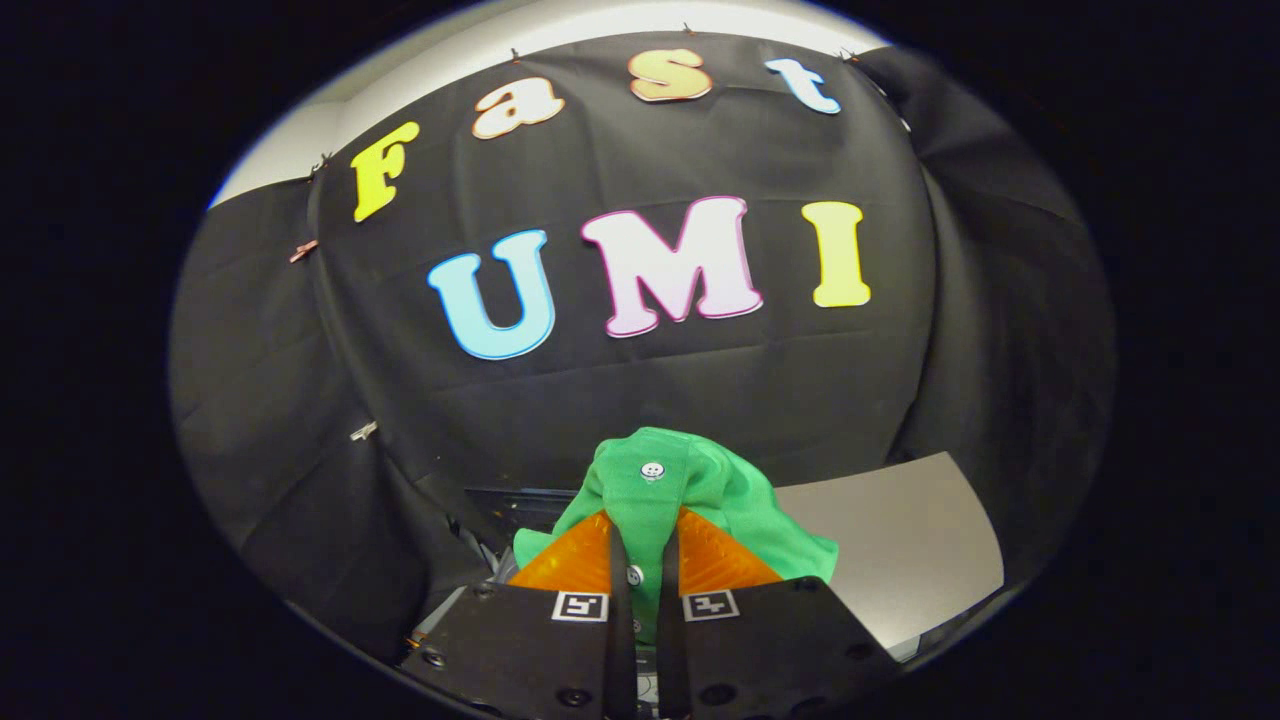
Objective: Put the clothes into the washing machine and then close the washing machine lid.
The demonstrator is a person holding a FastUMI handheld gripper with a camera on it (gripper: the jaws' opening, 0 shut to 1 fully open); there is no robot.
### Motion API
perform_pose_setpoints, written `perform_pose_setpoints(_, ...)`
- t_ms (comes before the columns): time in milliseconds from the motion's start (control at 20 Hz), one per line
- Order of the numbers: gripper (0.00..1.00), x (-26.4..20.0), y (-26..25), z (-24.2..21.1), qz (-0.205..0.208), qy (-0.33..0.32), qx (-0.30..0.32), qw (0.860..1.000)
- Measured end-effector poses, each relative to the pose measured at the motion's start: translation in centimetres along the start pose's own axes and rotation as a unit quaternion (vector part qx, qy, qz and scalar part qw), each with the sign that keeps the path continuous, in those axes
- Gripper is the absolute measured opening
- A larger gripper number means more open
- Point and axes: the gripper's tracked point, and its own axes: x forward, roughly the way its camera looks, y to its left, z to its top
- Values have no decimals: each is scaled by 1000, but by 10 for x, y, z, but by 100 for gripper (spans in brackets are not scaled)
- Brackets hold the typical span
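A green garment [690, 490] with small white buttons is being held pinched between the two fingers of the gripper [645, 560], which are being pressed closed on a fold of the cloth. The fabric is being bunched upward above the fingertips and draped down to their right side, over the near edge of a pale grey flat surface [900, 540] lying beyond.

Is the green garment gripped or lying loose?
Gripped. The gripper is shut on the green garment: both fingers press a bunched fold between them, the rest draping ahead.
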Motion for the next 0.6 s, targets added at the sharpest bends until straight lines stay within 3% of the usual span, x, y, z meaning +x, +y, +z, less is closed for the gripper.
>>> perform_pose_setpoints(350,12,47,90,-45,41,18,-10,999)
perform_pose_setpoints(600,12,93,124,-98,47,36,-7,998)
